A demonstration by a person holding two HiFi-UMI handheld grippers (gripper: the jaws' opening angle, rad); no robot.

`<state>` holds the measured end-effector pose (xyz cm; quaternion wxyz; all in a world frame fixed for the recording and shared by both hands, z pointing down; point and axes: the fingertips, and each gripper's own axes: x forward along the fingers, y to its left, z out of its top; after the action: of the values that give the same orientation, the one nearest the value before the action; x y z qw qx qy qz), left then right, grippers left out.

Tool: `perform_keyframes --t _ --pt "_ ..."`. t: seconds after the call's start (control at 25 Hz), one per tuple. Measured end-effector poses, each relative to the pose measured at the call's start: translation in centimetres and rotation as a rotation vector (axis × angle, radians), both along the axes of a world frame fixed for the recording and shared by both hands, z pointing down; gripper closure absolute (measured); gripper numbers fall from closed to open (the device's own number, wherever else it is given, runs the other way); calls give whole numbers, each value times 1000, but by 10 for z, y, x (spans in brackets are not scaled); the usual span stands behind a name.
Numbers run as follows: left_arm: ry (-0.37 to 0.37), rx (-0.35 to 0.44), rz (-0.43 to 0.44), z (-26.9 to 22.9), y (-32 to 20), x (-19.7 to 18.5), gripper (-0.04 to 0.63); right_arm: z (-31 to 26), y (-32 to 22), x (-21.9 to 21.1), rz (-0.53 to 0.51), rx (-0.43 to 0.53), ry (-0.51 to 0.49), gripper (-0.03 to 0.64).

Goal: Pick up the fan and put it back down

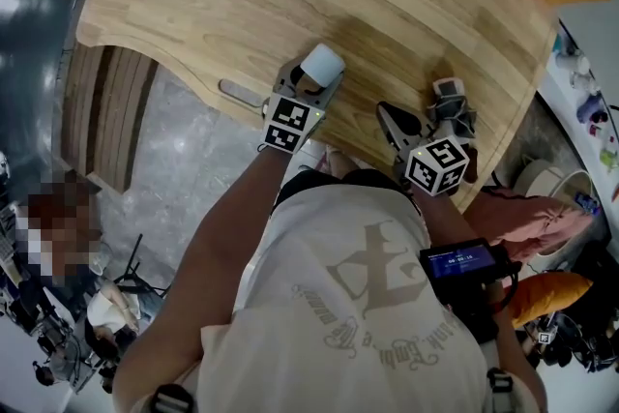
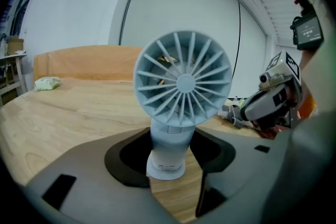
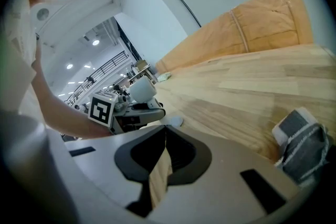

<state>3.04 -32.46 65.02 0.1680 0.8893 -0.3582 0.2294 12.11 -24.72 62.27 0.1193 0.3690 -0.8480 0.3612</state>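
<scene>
A small pale blue fan (image 2: pixel 181 84) stands upright with its round grille facing the left gripper view. Its stem sits between the jaws of my left gripper (image 2: pixel 170 152), which is shut on it, and its round foot is down at the wooden table (image 2: pixel 68 113). In the head view the fan (image 1: pixel 322 65) shows as a white cylinder just beyond my left gripper (image 1: pixel 311 90), near the table's front edge. My right gripper (image 1: pixel 392 121) hovers to the right, apart from the fan. In the right gripper view its jaws (image 3: pixel 164 136) meet with nothing between them, and the fan (image 3: pixel 143 91) is off to the left.
A grey and white bundled thing (image 3: pixel 299 144) lies on the table by my right gripper, also in the head view (image 1: pixel 448 94). An orange board (image 2: pixel 79 63) stands along the table's far side. The curved front edge (image 1: pixel 193 77) is near. Clutter lies on the floor to the right (image 1: pixel 571 198).
</scene>
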Motion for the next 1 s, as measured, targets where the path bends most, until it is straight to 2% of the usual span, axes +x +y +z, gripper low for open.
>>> perform_keyframes --t 0.2,0.4,0.56,1.0 --pt "-20 21 2 2 1 3 357 1 0 1 5 -1 1 601" --pt "-9 14 -5 2 3 4 351 3 3 1 0 -3 8 601" --pt "-12 20 -12 -13 8 -15 316 -12 6 -14 -1 17 11 601" --pt "-18 18 -75 -25 33 -54 316 -12 3 -21 -8 64 -13 601"
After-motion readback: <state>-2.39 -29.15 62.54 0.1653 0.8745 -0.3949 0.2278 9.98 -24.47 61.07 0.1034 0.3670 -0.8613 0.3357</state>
